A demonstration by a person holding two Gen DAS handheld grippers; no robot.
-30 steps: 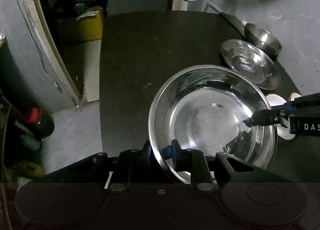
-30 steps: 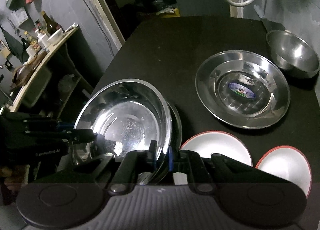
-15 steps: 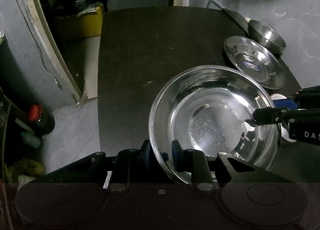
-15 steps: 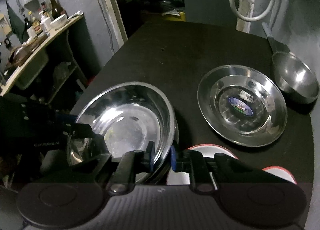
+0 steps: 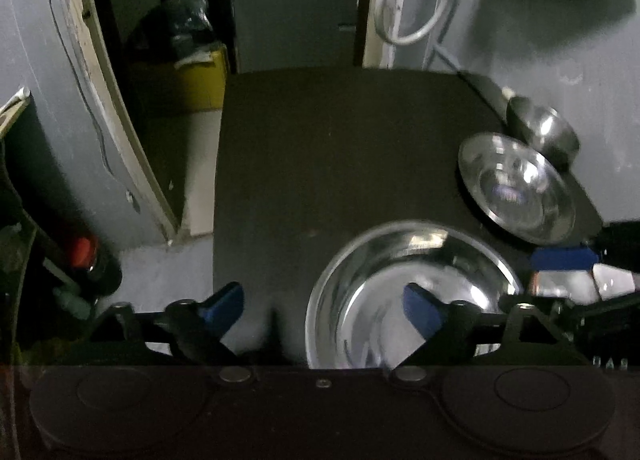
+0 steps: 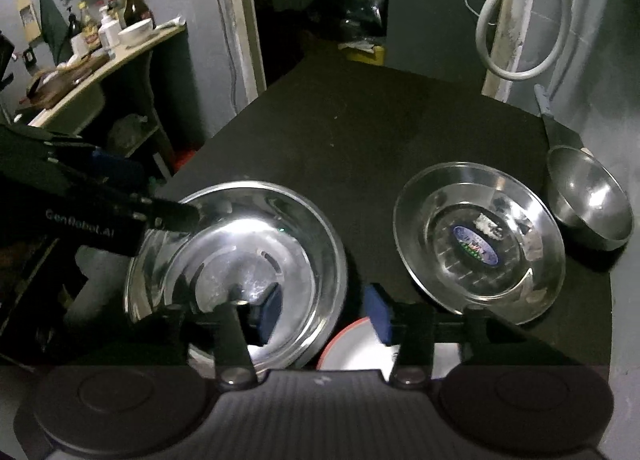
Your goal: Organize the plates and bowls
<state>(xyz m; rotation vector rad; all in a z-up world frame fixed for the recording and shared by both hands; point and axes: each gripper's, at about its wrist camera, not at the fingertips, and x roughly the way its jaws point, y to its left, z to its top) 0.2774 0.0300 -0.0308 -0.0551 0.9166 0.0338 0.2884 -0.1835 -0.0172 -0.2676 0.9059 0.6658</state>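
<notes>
Two views show our grippers. From the left wrist, our left gripper is opening wide, its blue pads clear of the big steel bowl on the black table; the bowl's near rim lies between them, untouched. A steel plate sits beyond. From the right wrist, our right gripper is opening too, gripping nothing, astride the bowl's rim. The other gripper's body reads "GenRobot.AI"; the plate's sticker is unreadable.
</notes>
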